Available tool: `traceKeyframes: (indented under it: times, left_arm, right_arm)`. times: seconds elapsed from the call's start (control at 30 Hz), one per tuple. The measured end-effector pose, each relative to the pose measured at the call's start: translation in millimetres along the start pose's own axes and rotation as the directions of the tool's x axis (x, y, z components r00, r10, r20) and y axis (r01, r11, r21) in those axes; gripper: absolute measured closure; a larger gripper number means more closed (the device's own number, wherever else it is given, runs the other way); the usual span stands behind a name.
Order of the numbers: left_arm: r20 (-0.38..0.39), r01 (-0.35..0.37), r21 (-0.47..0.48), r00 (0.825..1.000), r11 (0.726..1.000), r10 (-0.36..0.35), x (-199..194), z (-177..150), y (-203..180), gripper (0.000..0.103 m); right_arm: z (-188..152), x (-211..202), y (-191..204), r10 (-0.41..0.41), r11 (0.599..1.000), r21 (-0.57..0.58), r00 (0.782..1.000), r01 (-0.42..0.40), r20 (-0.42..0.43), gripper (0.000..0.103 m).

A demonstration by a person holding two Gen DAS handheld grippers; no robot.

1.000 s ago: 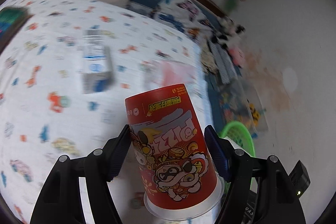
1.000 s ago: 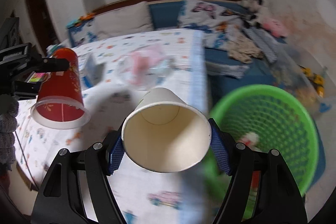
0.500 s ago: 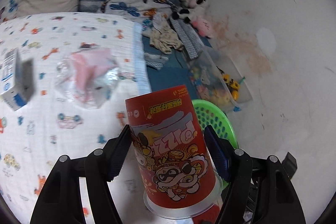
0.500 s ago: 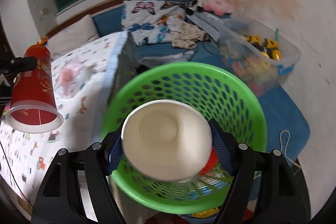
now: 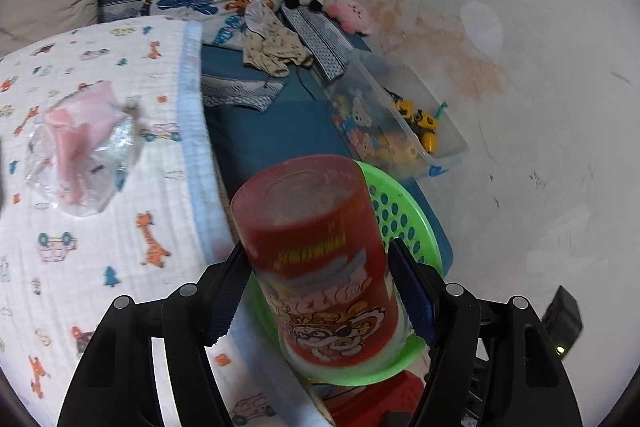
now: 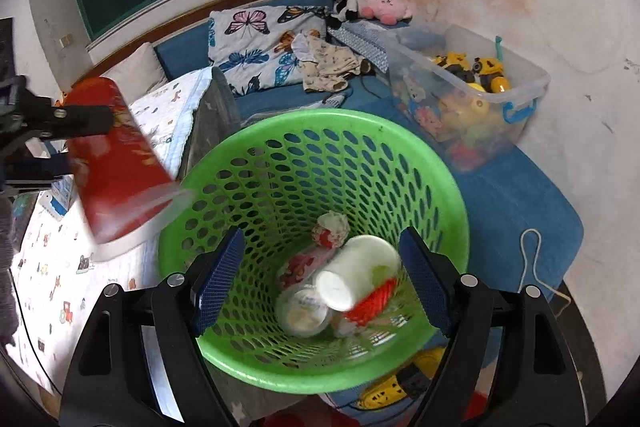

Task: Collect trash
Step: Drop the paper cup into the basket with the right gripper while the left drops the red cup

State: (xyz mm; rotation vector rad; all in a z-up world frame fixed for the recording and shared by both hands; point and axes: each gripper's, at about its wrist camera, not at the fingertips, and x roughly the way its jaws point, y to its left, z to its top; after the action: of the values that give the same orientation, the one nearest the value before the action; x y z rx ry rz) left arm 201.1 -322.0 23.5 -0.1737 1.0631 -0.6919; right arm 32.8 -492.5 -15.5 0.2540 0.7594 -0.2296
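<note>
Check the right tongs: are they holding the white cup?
No: the right tongs are open and empty, and the white cup lies in the green basket among other trash.

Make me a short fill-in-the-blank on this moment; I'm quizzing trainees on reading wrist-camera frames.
1. The left gripper holds a ____ cup with a cartoon print.
2. The white paper cup lies inside the ____ basket.
3. The right gripper above the basket has its jaws ____.
4. The crumpled clear bag lies on the printed ____.

Missing words: red; green; open; blanket
</note>
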Motion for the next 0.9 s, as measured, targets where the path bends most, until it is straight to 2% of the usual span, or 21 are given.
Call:
traceKeyframes:
  times: [0.33, 0.57, 0.7, 0.9]
  left_arm:
    - [-0.036, 0.012, 0.051, 0.999, 0.999, -0.01, 26.4, -7.5, -16.3, 0.036]
    - [-0.03, 0.019, 0.048, 0.999, 0.999, -0.018, 14.8, -12.7, -7.5, 0.036]
    - [0.011, -0.028, 0.051, 1.0, 0.998, 0.028, -3.6, -13.8, 3.5, 0.036]
    - [0.069, -0.108, -0.003, 0.992, 0.994, 0.108, -35.4, -13.7, 40.4, 0.036]
  right_arm:
    - [-4.1, -14.6, -9.0, -0.011, 1.0, 0.016, 1.0, 0.011, 0.026, 0.024]
    - [-4.7, -19.9, -1.9, 0.004, 1.0, 0.007, 1.0, -0.004, 0.031, 0.024]
    - [-1.6, -21.8, 10.1, 0.025, 1.0, -0.015, 0.999, -0.024, 0.038, 0.023]
    - [9.0, -17.2, 40.4, 0.073, 0.996, -0.062, 0.997, -0.07, 0.037, 0.023]
